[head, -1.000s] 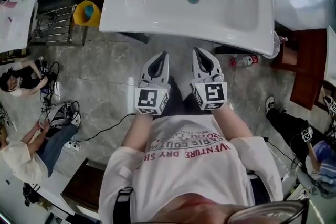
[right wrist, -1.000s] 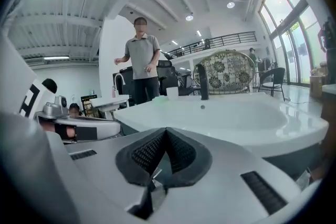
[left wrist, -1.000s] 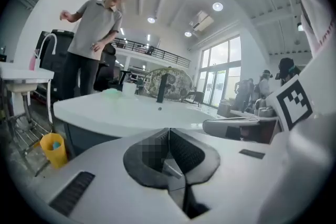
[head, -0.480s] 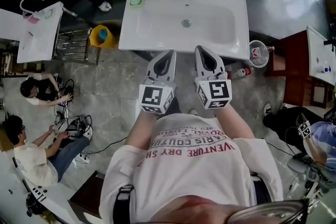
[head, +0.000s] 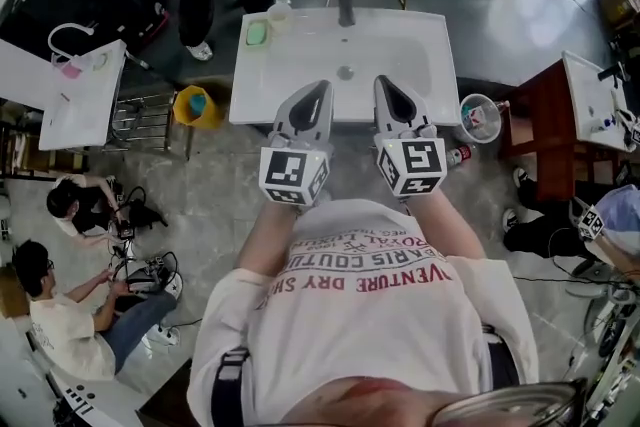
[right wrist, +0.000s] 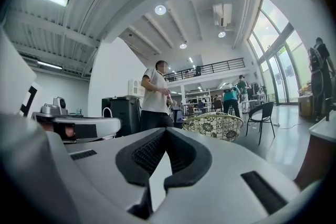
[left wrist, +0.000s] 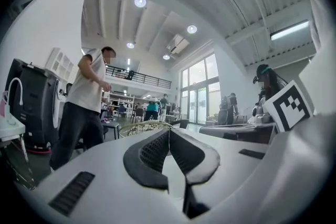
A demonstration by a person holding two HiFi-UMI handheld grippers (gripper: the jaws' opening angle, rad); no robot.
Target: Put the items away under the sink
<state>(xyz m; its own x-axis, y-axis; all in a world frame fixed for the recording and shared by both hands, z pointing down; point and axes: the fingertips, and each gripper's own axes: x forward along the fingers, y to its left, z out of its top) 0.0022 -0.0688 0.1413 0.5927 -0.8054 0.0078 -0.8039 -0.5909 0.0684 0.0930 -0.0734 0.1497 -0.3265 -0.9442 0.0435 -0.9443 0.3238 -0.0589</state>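
Holding left gripper (head: 318, 87) and right gripper (head: 386, 81) side by side above the sink's (head: 300, 65) front edge.
Both pressed fully together, gripping nothing.

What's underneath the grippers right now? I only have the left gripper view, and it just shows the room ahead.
Observer: The head view shows a white rectangular ceramic washbasin below, just beyond the left gripper and right gripper.
Operator: Anything on it?
Observer: A green rectangular dish and a pale cup sit at its far left corner.
Operator: Is the right gripper holding something?
Observer: No, its jaws are together with nothing between them.
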